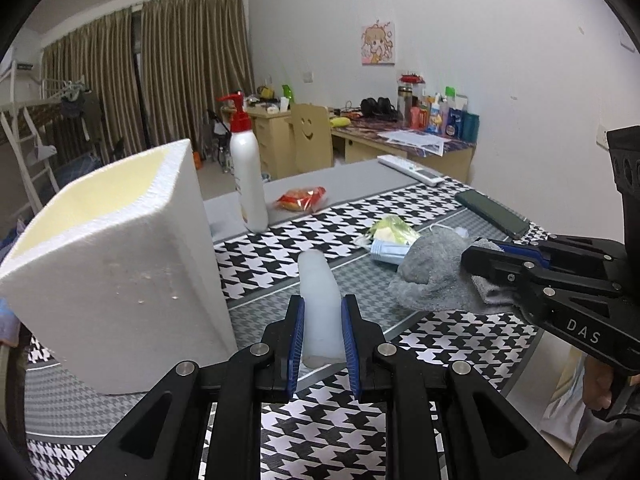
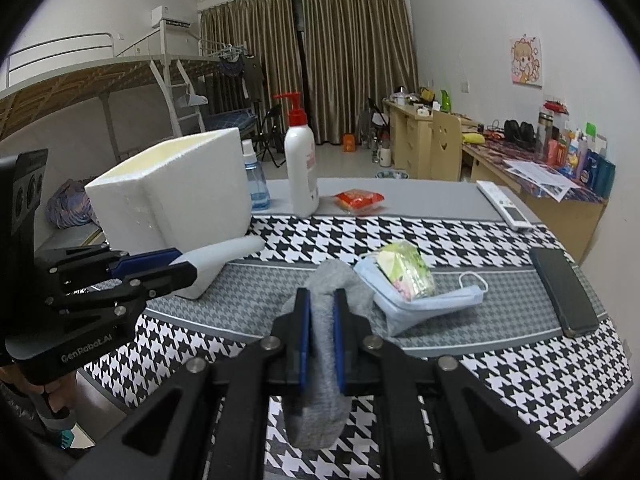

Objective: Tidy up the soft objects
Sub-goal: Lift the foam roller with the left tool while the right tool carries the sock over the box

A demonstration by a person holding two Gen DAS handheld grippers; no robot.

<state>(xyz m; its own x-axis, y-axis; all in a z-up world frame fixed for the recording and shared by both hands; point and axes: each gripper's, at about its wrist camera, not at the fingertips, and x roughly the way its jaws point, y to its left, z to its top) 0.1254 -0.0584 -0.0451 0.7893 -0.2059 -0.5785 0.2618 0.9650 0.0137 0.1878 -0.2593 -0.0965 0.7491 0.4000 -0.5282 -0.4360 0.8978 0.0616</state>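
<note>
My left gripper is shut on a pale translucent soft tube, held above the houndstooth cloth just right of a white foam box. From the right wrist view that tube sticks out of the left gripper in front of the foam box. My right gripper is shut on a grey sock, which hangs below the jaws. In the left wrist view the sock drapes from the right gripper at the right.
A blue face mask with a green tissue pack on it lies mid-table. A dark phone, a white remote, a red snack packet, a pump bottle and a blue spray bottle stand farther off.
</note>
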